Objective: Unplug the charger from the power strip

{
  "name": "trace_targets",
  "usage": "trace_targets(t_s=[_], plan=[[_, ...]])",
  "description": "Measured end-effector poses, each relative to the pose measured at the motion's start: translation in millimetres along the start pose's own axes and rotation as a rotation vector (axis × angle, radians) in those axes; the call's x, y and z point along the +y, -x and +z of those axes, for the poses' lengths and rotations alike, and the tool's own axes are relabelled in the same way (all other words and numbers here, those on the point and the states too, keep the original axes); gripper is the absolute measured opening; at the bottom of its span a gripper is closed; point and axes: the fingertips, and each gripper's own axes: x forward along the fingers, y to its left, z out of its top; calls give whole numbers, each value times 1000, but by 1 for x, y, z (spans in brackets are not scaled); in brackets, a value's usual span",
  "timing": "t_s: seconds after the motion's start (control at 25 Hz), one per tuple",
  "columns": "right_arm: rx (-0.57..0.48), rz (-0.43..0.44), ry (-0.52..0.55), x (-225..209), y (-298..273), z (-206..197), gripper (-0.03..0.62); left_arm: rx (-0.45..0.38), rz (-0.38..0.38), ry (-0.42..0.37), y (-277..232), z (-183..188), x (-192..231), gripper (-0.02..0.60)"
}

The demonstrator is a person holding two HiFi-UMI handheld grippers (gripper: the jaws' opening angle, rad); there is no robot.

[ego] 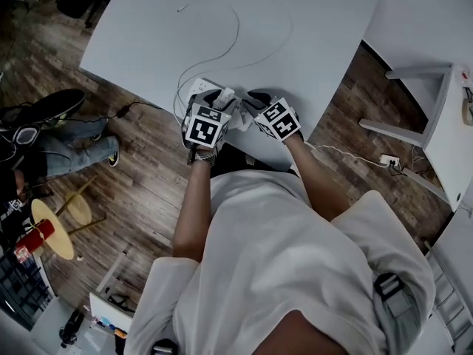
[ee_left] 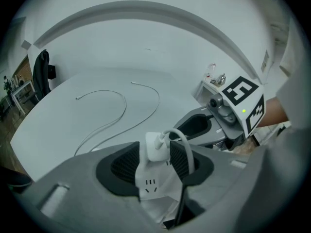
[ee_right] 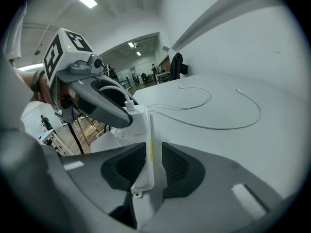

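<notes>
A white power strip lies at the near edge of the white table, with a white charger plugged into it. In the left gripper view the charger stands upright on the strip, a white cable looping out of its top. My left gripper is shut on the charger, a pad against each side. My right gripper is shut on the strip's end, seen edge-on. The two grippers sit close together, left and right.
A thin white cable curls across the table beyond the strip. A seated person's legs and shoes and a small yellow table are on the wooden floor at left. A white stand and another floor socket are at right.
</notes>
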Motion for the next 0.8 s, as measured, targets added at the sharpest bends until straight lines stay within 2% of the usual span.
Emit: trace_targets(t_s=[0.12,0.2,0.6,0.8], plan=[[-11,-7,-4,0,0,1,109,0,-4,1,-2,0,-1,161],[-16,-6,-7,-1,0,1,107,-9,-14,10,-3,1,-1,160],[-29,-15,-31,-5,1,-1,121,-105,-94,195,9,-2,13,143],[-32,-21,-39,-5,1,0,126,-94,-90,177,11,-3,13,141]])
